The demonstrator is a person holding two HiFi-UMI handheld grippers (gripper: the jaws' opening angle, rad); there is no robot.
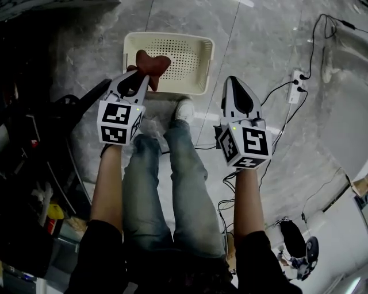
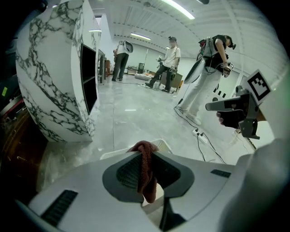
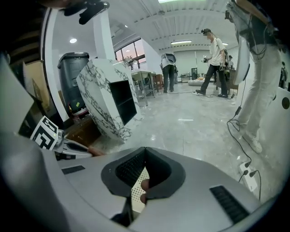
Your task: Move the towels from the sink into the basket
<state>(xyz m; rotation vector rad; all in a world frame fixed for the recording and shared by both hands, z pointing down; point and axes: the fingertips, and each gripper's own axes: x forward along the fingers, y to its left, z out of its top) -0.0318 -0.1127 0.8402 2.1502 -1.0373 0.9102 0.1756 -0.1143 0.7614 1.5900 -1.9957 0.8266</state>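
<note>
Left gripper (image 1: 137,76): fingers clamped on the reddish-brown towel (image 1: 152,62), which hangs over the near left corner of the cream basket (image 1: 208,54) (basket stands on the grey floor (image 1: 259,34)). Right gripper (image 1: 234,81): fingers closed together, nothing between them, off the basket's right side.

Glossy grey marble floor (image 1: 259,34) all around, ceiling strip lights (image 2: 176,8) bouncing off it. A white black-veined cabinet (image 2: 50,81) stands left, grey bin (image 3: 72,77) just behind, power strip (image 1: 296,86) and cables trailing right.

Large lab hall with strip lights (image 2: 179,8), floor cables (image 1: 312,43), rig-wearing people (image 2: 171,61)
</note>
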